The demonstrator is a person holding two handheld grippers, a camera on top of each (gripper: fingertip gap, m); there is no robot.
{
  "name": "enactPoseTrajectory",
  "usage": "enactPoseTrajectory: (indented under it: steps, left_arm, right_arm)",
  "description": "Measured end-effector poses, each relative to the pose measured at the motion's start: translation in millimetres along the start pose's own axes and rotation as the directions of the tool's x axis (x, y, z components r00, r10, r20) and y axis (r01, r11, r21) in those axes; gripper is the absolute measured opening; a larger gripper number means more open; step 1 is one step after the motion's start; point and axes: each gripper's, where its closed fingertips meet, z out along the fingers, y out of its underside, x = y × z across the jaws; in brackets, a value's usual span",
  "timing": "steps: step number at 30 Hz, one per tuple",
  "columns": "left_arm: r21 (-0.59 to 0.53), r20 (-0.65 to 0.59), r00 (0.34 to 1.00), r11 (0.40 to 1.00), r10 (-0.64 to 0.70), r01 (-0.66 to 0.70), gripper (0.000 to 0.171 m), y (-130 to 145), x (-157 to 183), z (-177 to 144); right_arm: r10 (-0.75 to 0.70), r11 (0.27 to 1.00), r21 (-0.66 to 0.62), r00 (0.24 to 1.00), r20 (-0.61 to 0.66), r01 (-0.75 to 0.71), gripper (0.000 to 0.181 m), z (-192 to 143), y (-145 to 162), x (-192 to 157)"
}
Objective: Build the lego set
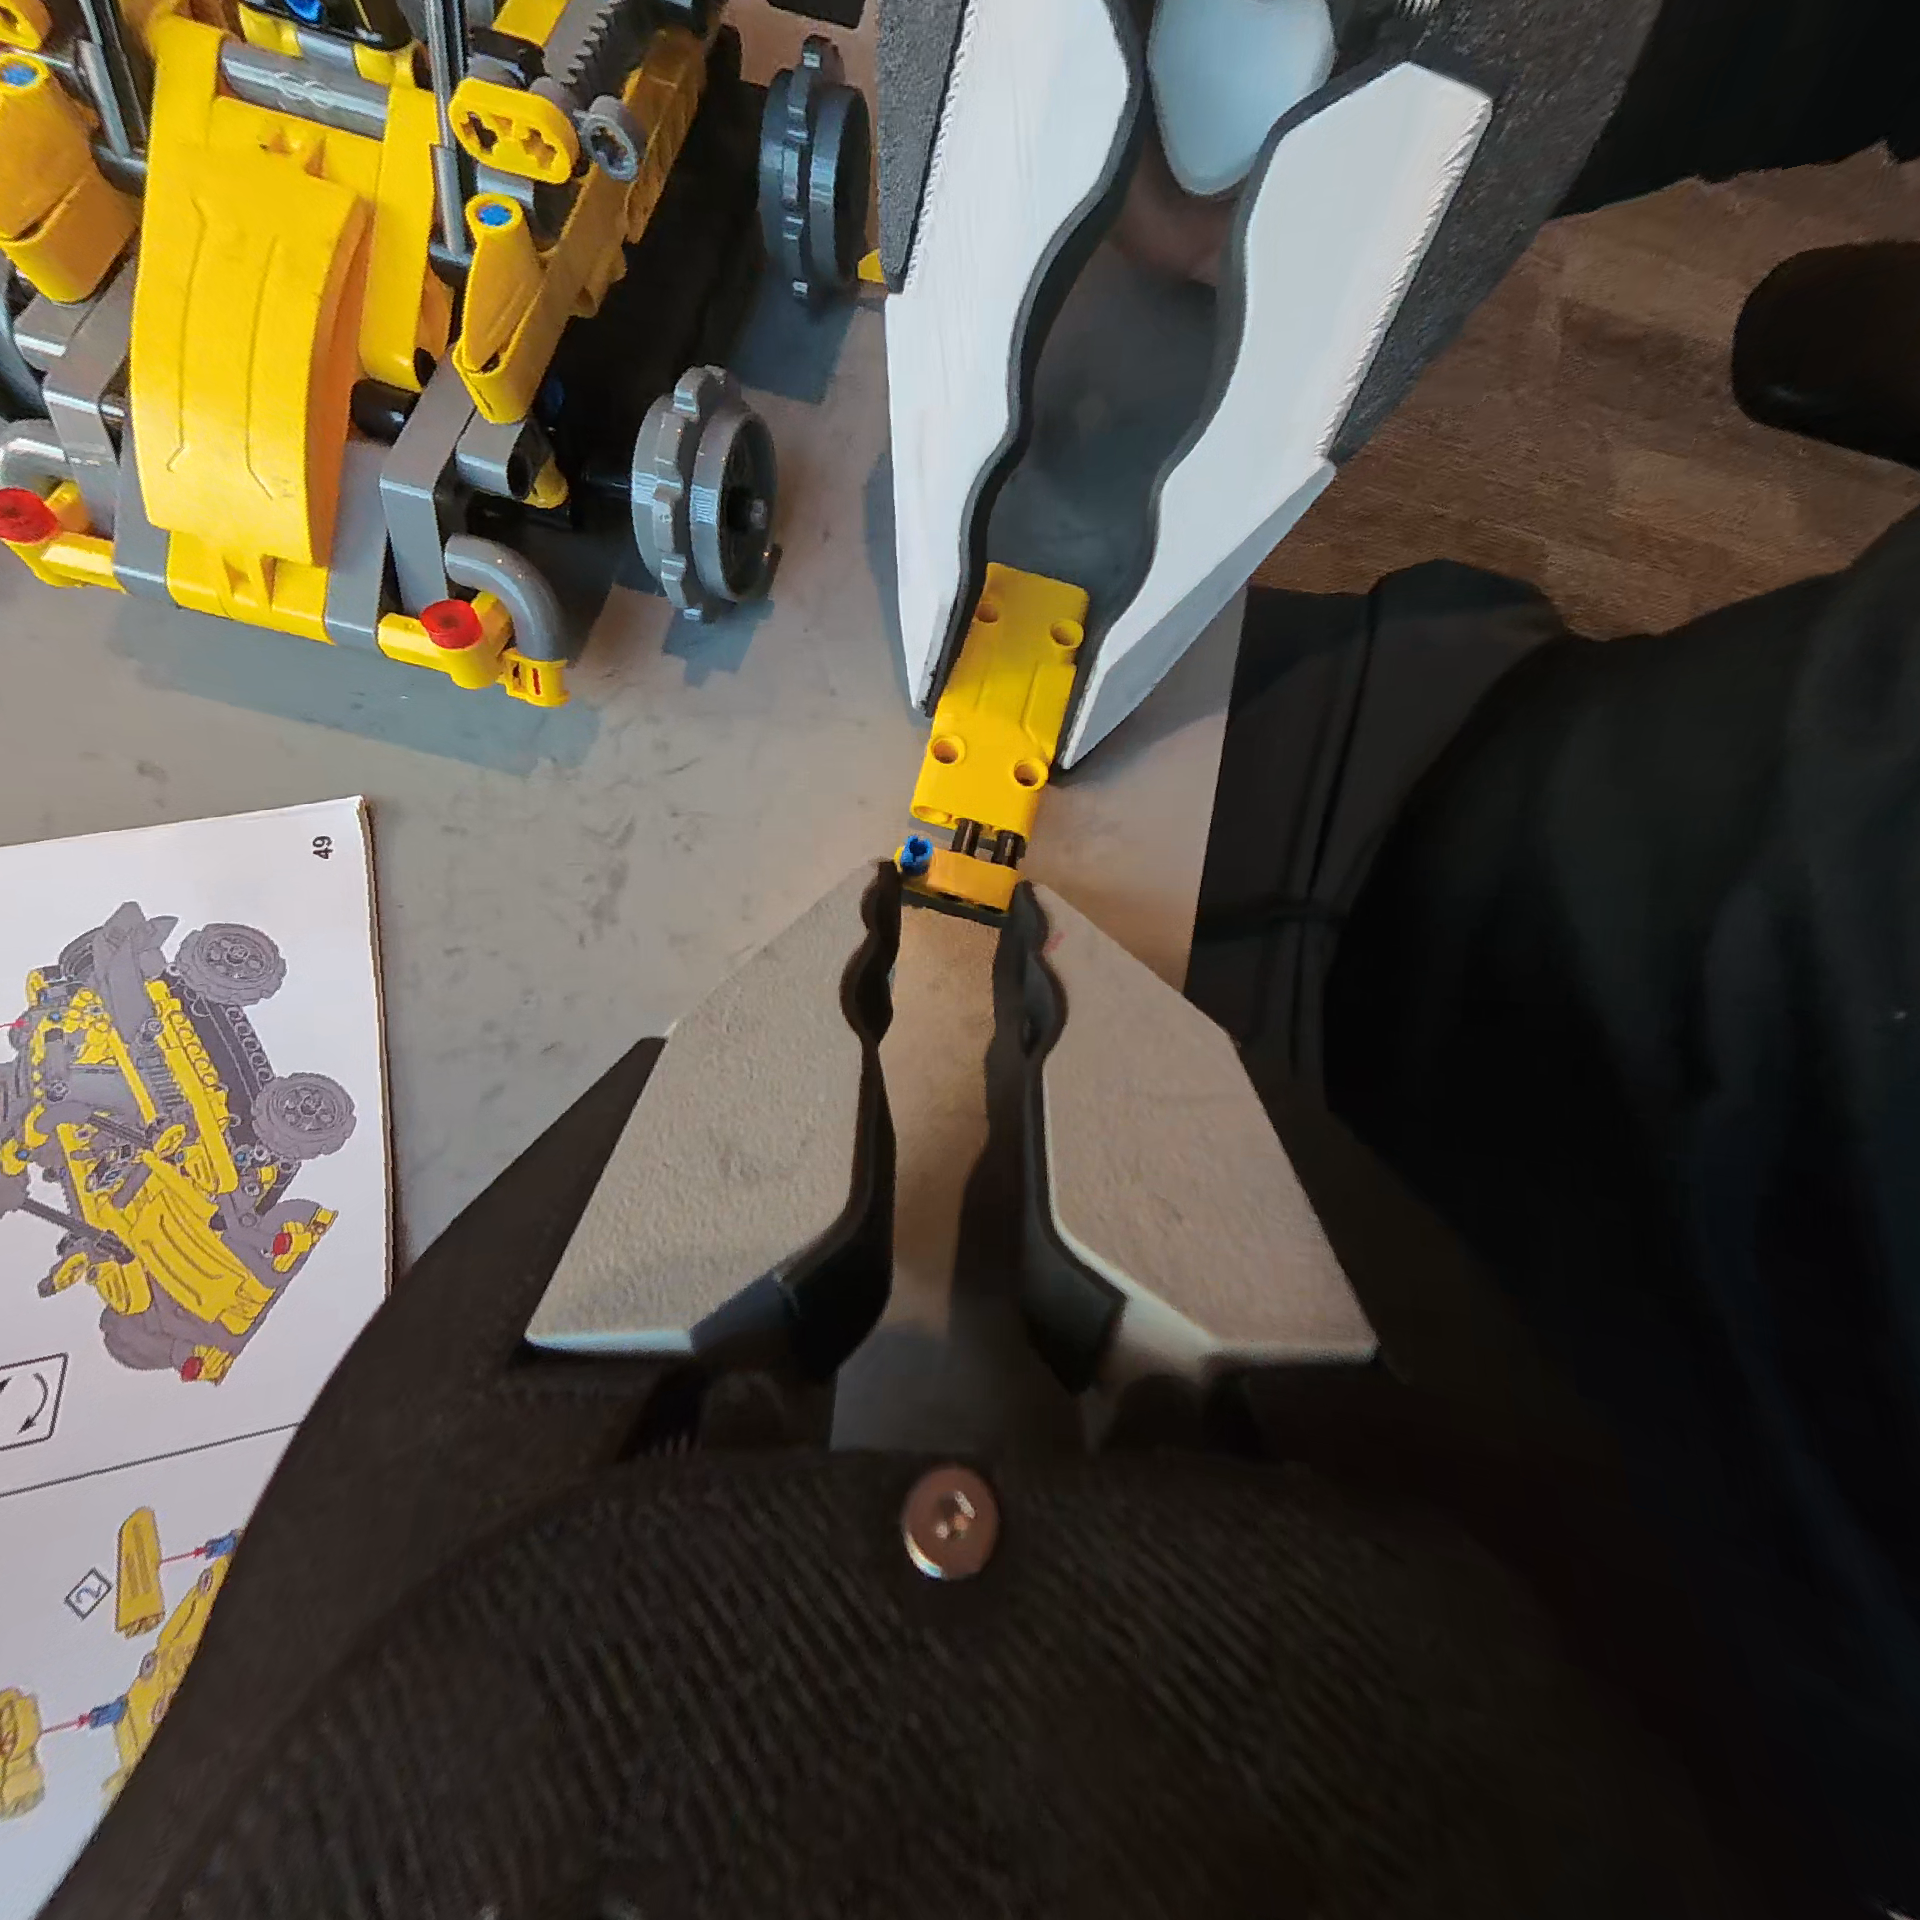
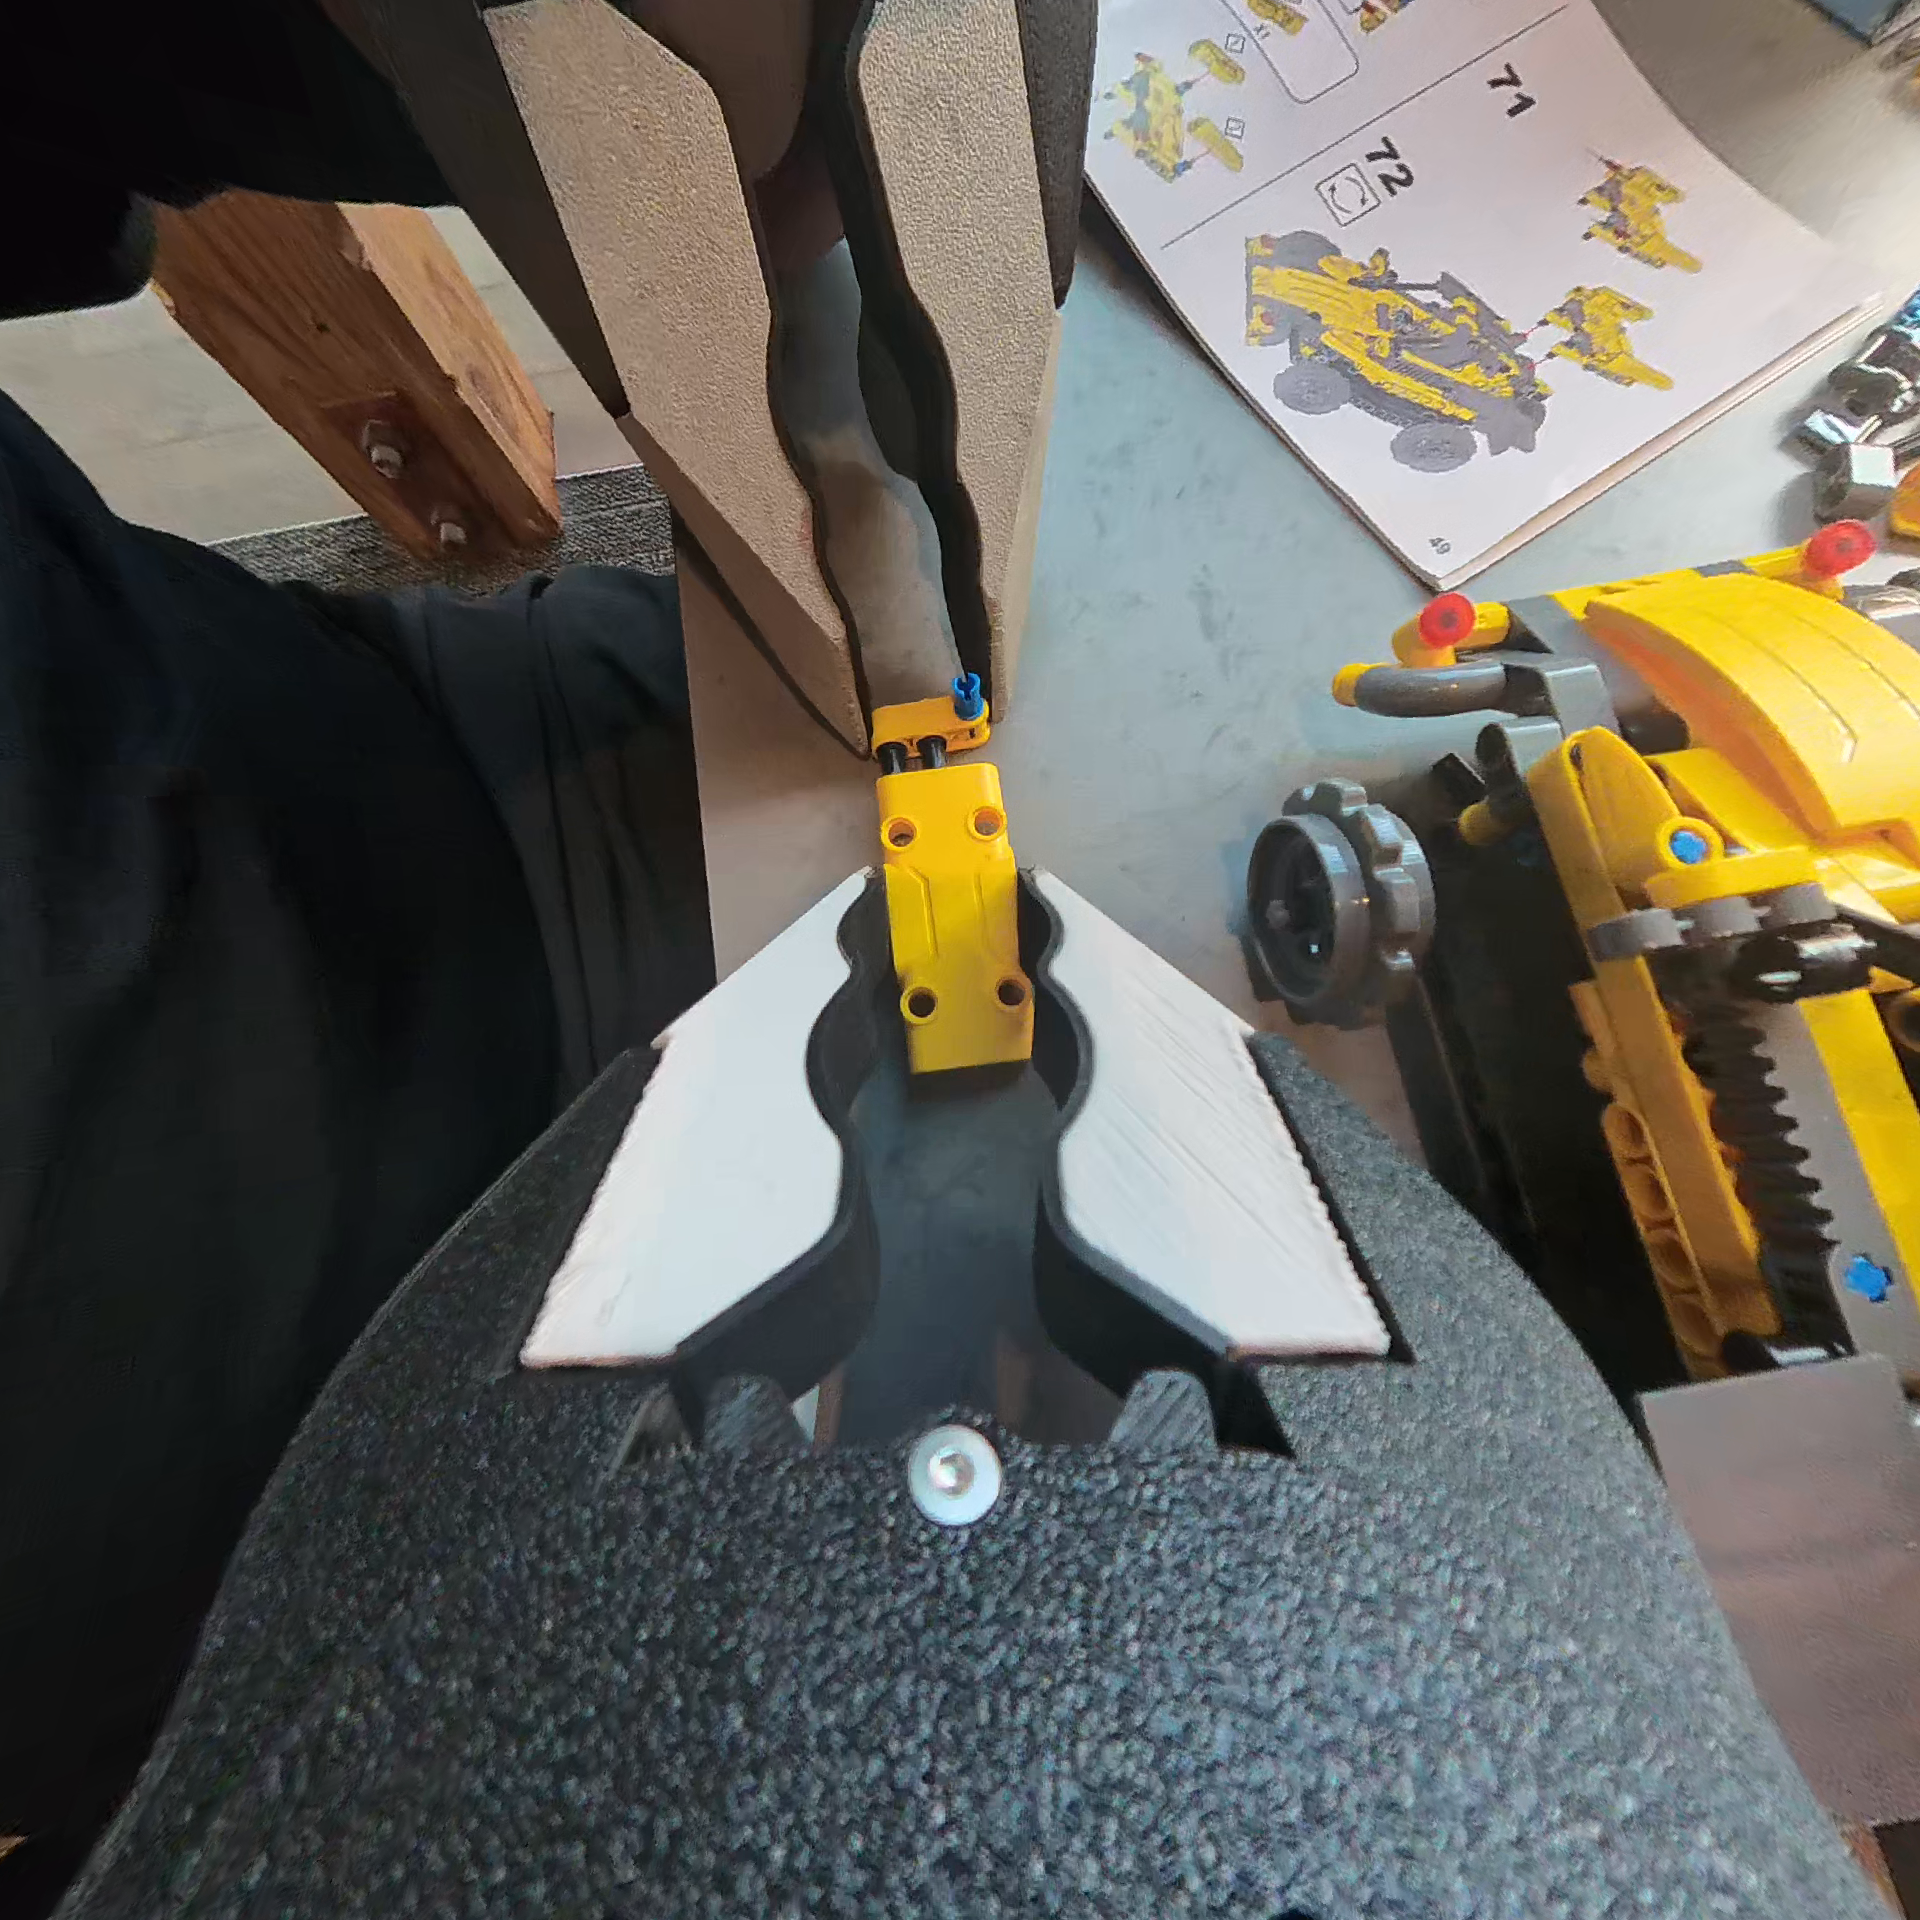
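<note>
Left wrist view: at 12 o'clock, the left gripper (image 1: 956,883) pinches a small yellow connector (image 1: 961,871) with black pins, aligned end-on with the yellow panel (image 1: 1013,686) clamped in the right gripper (image 1: 995,727), above the table (image 1: 623,831); a yellow model vehicle (image 1: 312,343) stands at 10 o'clock.

Right wrist view: the right gripper (image 2: 951,883) clasps the panel (image 2: 951,914), facing the connector (image 2: 930,732) at 12 o'clock; an instruction booklet (image 2: 1455,260) lies at 1 o'clock. No containers are visible.

My left claw (image 1: 954,883) has matte grey fingers with wavy black pads on a ribbed black body; my right claw (image 2: 951,894) has white fingers, a grainy black body. Each carries one silver screw (image 2: 954,1474). I wear dark clothing (image 2: 312,883).
</note>
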Motion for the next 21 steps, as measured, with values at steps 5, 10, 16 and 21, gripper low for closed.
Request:
enactPoseTrajectory:
  steps: [5,10,16,21]
  left_arm:
    - [-0.003,0.005,1.000,1.000,0.016,-0.016,0.018,0.1,-0.2,-0.1]
    - [-0.005,0.031,0.999,0.999,0.042,-0.042,0.019,0.1,-0.2,0.1]
    - [-0.014,0.023,0.997,0.997,0.074,-0.074,0.018,0.2,-0.5,0.1]
    - [-0.032,0.088,0.996,0.999,0.019,-0.017,0.018,-0.2,-1.0,-0.2]
  right_arm:
    - [-0.005,1.000,-0.002,1.000,0.000,0.005,0.024,0.7,-0.2,-0.3]
    - [-0.020,1.000,-0.004,1.000,0.008,0.020,0.024,1.3,-0.7,-0.8]
    - [-0.028,0.999,-0.029,0.999,0.032,0.029,0.024,1.9,-1.3,-0.6]
    - [-0.063,0.992,-0.112,0.998,-0.013,0.061,0.023,2.5,-1.3,-2.2]
